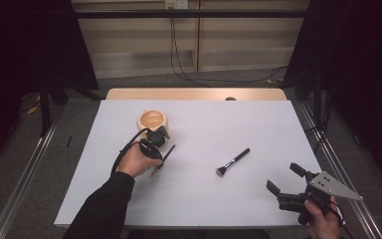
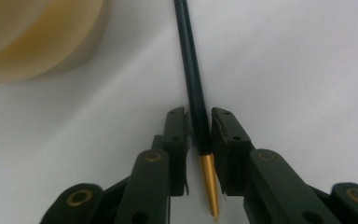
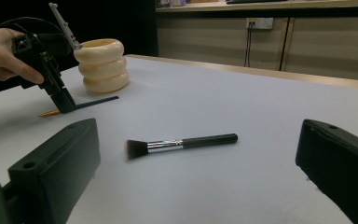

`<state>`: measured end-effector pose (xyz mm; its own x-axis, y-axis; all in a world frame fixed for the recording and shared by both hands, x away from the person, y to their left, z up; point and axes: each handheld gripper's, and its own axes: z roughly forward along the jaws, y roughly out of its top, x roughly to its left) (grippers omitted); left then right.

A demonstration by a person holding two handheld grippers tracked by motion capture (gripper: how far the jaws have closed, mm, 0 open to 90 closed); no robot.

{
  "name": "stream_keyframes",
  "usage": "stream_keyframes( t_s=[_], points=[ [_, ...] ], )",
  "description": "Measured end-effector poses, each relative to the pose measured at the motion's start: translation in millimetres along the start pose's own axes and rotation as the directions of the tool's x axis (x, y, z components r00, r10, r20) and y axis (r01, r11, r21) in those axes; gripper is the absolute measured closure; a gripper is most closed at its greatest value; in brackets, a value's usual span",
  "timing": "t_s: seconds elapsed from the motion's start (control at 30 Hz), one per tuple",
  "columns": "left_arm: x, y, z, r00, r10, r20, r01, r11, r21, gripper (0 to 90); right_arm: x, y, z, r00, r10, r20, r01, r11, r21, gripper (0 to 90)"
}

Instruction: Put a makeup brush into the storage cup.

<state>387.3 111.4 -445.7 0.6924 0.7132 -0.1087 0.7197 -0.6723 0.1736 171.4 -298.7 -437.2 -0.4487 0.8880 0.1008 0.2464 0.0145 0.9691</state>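
A: Where's the thin dark pencil (image 2: 193, 79)?

B: Flat on the white table (image 1: 204, 199), beside the cream pot (image 1: 153, 121). My left gripper (image 2: 199, 133) is clamped on it; the right gripper (image 1: 284, 178) is wide apart, nr the makeup brush (image 3: 179, 143). Grey floor, dark curtains.

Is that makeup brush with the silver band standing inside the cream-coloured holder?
No, the makeup brush lies flat on the white table, well apart from the cream holder.

Dim room, evenly lit white table, close-ups slightly soft.
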Motion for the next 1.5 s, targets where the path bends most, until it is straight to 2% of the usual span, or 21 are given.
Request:
stream_keyframes(
  t_s=[0.03,0.23,0.37,0.4,0.53,0.6,0.63,0.8,0.93,1.1,1.27,1.3,1.4,1.5],
  points=[
    [-0.6,0.4,-0.6,0.9999,0.013,-0.009,-0.013,0.9998,0.016,78.1,-0.2,-0.1,-0.1,1.0,-0.005,-0.002,0.005,1.0,0.003,0.0],
    [-4.3,5.9,0.5,0.9988,0.031,-0.038,-0.029,0.9981,0.054,79.7,-0.1,0.0,-0.3,1.0,-0.006,-0.006,0.006,1.0,0.007,0.0],
    [-4.9,7.5,1.4,0.9985,0.029,-0.046,-0.026,0.9976,0.065,83.0,-0.4,-0.2,-0.1,1.0,-0.007,-0.003,0.007,1.0,0.003,0.0],
    [-4.9,7.1,1.5,0.9987,0.018,-0.048,-0.015,0.9981,0.061,83.5,-0.5,-0.2,-0.2,1.0,-0.007,-0.002,0.007,1.0,0.004,0.0],
    [-4.4,6.9,0.9,0.9991,0.017,-0.039,-0.015,0.9981,0.06,83.6,-0.5,-0.3,-0.1,1.0,-0.007,-0.002,0.007,1.0,0.004,0.0],
    [-3.9,7.0,-0.1,0.9987,0.031,-0.041,-0.028,0.9975,0.064,83.6,-0.4,-0.2,-0.3,1.0,-0.006,-0.002,0.006,1.0,0.006,0.0],
    [-4.0,6.6,0.1,0.9991,0.017,-0.037,-0.015,0.9983,0.056,83.6,-0.3,-0.2,0.0,1.0,-0.005,-0.003,0.005,1.0,0.005,0.0],
    [-0.4,4.4,-1.2,0.9997,0.019,-0.015,-0.018,0.999,0.042,83.7,-0.7,-0.3,-0.2,1.0,-0.006,-0.001,0.006,1.0,0.008,0.0],
    [1.3,2.0,-1.9,1.0,0.005,-0.005,-0.005,0.9998,0.019,84.0,-0.6,-0.3,-0.1,1.0,-0.004,0.0,0.004,1.0,0.008,0.0],
    [2.1,1.1,-2.8,0.9999,0.011,-0.002,-0.011,0.9998,0.018,84.0,-0.4,-0.3,0.2,1.0,-0.001,0.003,0.001,1.0,0.009,0.0],
    [3.3,-0.1,-4.7,1.0,0.0,0.01,0.0,1.0,-0.004,84.1,-0.6,-0.4,0.2,1.0,-0.001,0.005,0.001,1.0,0.008,0.0],
    [3.4,-0.7,-6.3,0.9999,-0.008,0.015,0.008,0.9999,0.007,84.1,-0.6,-0.4,0.3,1.0,-0.001,0.007,0.001,1.0,0.008,0.0],
    [4.3,-2.2,-8.9,0.9997,0.003,0.026,-0.003,0.9998,-0.02,84.1,-0.6,-0.4,0.2,1.0,-0.003,0.005,0.003,1.0,0.007,0.0],
    [3.7,-3.9,-12.8,0.999,0.0,0.044,0.002,0.9983,-0.058,84.1,-0.8,-0.4,0.1,1.0,0.0,0.006,0.0,1.0,0.008,0.0]
  ],
)
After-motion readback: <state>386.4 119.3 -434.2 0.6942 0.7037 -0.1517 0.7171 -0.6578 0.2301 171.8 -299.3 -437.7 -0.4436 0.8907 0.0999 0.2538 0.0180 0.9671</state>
